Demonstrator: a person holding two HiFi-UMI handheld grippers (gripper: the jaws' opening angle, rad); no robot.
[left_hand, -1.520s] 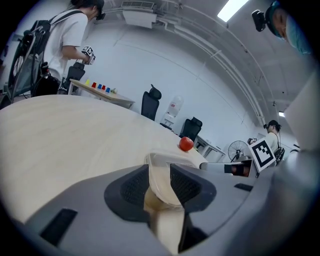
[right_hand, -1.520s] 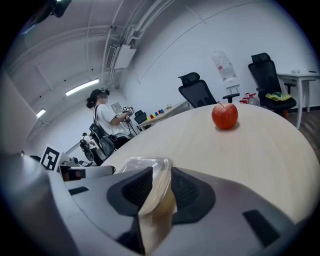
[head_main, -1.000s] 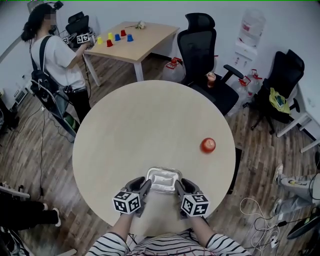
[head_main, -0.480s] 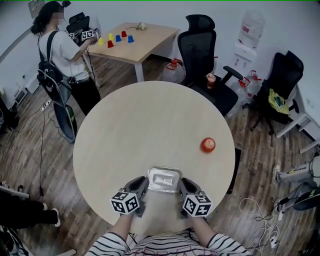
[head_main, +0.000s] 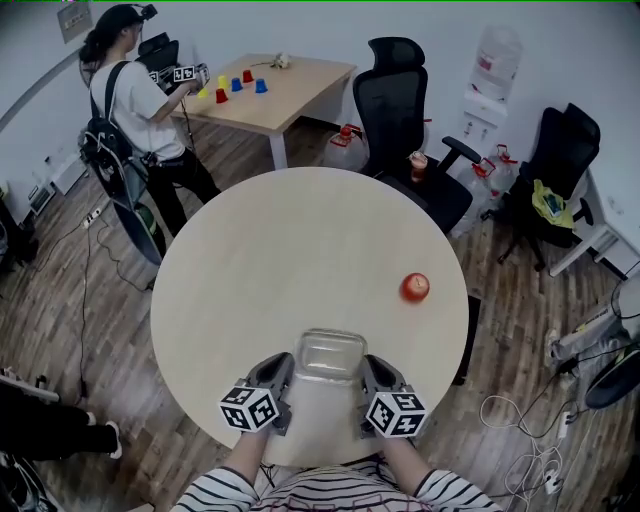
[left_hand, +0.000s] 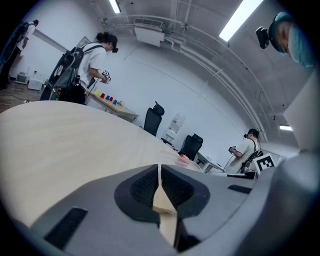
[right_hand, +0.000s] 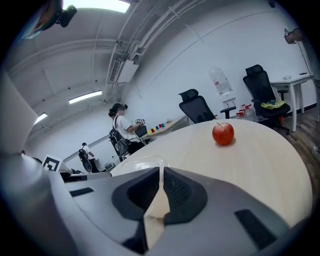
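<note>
Office, round table (head_main: 270, 260) | apple (head_main: 415, 287) on it | left gripper (head_main: 286, 368), right gripper (head_main: 366, 368) each pinch clear tray (head_main: 327, 350)

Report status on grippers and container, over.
Left gripper, right gripper: jaws shut on clear container rim, one each side. Container over table near edge. Apple apart, right, not blocking.

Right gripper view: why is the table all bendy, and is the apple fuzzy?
Right gripper view: a wide-angle lens bends the table and darkens the corners; the apple is sharp, with a small shadow beneath it. Left gripper view: same bending, and the ceiling lights glare white. Head view: even light, less bending.
</note>
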